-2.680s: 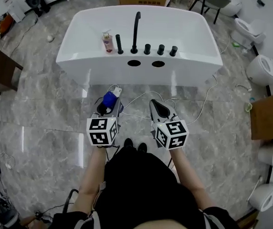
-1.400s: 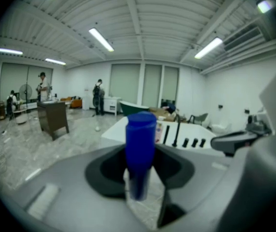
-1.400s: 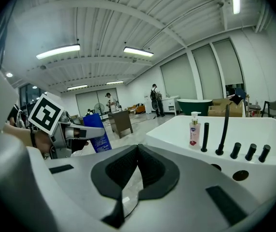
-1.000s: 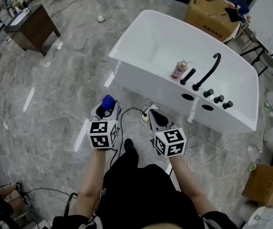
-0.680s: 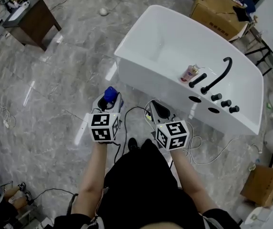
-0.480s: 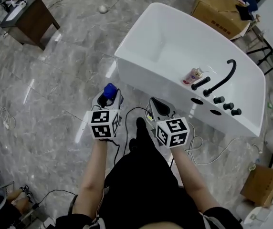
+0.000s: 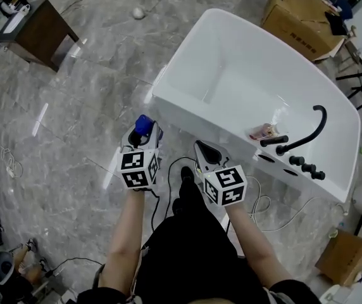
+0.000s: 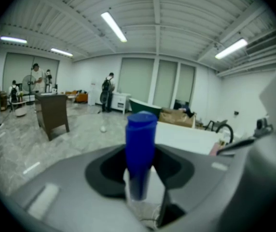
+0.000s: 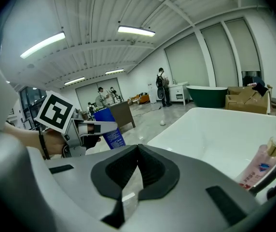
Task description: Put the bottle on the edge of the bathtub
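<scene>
2 tools: left tool [image 7: 142, 135] clenched on upright bottle [image 7: 144, 124] — right tool [image 7: 204, 151] closed, empty.
Relation: bathtub edge [image 7: 193, 111] ahead, slightly right of bottle — near, not touching.

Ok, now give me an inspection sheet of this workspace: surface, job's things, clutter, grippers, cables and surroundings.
Surface: bathtub rim, bare at the near corner; marble floor.
Job's things: blue bottle upright in the left gripper, not yet on the rim.
Clutter: pump bottle stands on the rim beside the faucet.
Grippers: left gripper shut on the blue bottle; right gripper shut, fingers empty.
Cables: cables loose on the floor by the bathtub.
Surroundings: table, box, people far off.
</scene>
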`<state>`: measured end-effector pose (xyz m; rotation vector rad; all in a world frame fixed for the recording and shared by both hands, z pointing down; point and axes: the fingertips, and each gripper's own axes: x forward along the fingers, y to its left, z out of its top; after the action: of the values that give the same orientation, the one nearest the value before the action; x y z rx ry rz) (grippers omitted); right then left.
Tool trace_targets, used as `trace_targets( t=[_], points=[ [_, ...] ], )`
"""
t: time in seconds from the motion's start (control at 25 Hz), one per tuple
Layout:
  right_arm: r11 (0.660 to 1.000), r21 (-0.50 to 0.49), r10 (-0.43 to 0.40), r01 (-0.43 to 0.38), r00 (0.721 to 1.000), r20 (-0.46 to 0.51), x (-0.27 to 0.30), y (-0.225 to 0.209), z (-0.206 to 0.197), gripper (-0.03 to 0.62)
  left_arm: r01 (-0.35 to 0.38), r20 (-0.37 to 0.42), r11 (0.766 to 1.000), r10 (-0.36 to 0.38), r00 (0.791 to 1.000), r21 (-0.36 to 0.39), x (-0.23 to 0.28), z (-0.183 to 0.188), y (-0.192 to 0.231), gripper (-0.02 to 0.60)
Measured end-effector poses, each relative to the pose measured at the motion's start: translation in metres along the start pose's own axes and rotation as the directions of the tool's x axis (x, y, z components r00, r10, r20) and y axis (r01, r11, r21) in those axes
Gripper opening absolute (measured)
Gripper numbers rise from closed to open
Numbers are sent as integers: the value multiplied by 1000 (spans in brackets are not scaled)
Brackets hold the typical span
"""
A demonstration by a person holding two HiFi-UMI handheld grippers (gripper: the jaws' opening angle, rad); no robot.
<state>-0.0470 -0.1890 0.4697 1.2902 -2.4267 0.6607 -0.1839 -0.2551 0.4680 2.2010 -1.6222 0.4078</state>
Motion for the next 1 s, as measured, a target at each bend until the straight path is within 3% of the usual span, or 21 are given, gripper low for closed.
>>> trace_targets(
  t=[0.36, 1.0],
  points=[
    [999, 11, 48, -47, 997, -67, 67, -28, -1, 3, -13, -27, 1000, 14, 1000, 7, 85, 0, 23, 161],
    [994, -37, 100, -106, 987, -123, 133, -61, 1, 3, 20, -21, 993, -17, 1000, 120, 203, 1, 28, 161]
  ],
)
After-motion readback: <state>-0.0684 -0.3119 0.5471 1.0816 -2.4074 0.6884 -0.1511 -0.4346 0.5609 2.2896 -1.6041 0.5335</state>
